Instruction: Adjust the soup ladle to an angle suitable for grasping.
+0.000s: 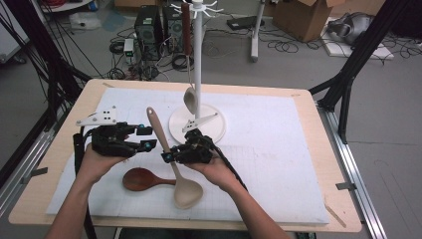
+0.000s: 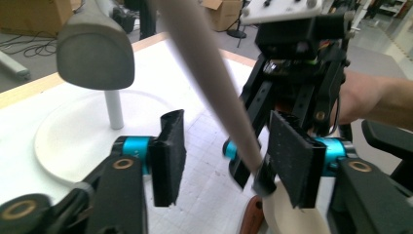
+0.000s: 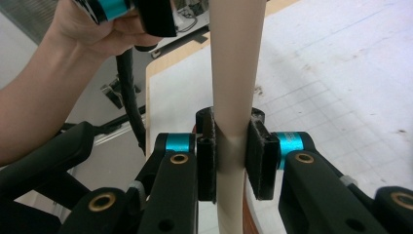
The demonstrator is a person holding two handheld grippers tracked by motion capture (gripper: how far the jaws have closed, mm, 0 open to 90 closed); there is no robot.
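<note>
A beige spoon (image 1: 160,135) stands tilted, its bowl (image 1: 188,193) low over the white mat and its handle pointing up and away. My right gripper (image 1: 170,157) is shut on the handle's lower part; its pads (image 3: 258,158) clamp the beige handle (image 3: 234,73) from both sides. My left gripper (image 1: 151,138) is open higher up the handle. Seen from the left gripper (image 2: 229,151), the handle (image 2: 214,87) passes between the pads, close to the right pad (image 2: 292,156). A brown wooden spoon (image 1: 142,178) lies flat on the mat below my left hand.
A white stand (image 1: 197,59) on a round base (image 1: 214,130) rises just behind the grippers, and a grey ladle (image 1: 189,99) with a brown handle hangs from it. The ladle's bowl (image 2: 95,53) hangs near my left jaw. The white mat (image 1: 278,159) stretches bare to the right.
</note>
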